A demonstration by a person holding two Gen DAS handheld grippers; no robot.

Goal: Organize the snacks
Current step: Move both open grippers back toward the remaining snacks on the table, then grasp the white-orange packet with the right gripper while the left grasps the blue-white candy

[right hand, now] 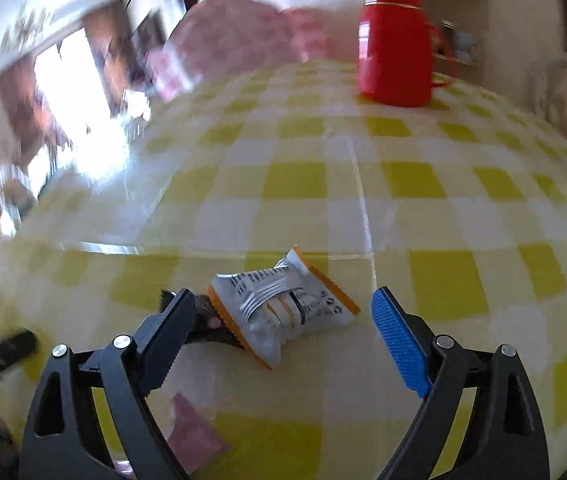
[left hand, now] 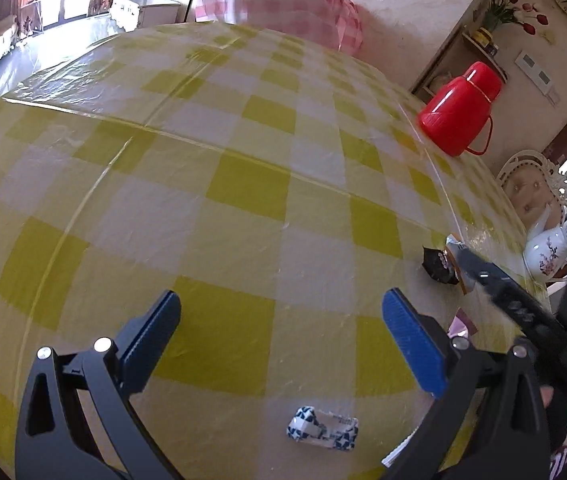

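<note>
A silver snack packet with orange edges lies on the yellow checked tablecloth, between the fingers of my right gripper, which is open and not touching it. A dark packet lies partly under that packet, by the black left finger. My left gripper is open over bare cloth. A small blue-and-white wrapped candy lies on the table close beneath it. In the left wrist view the dark packet sits at the right, beside the right gripper's black finger.
A red thermos jug stands at the table's far right edge. A white teapot is at the right. A pink packet lies near the right gripper's base. A pink checked covered chair stands behind the table.
</note>
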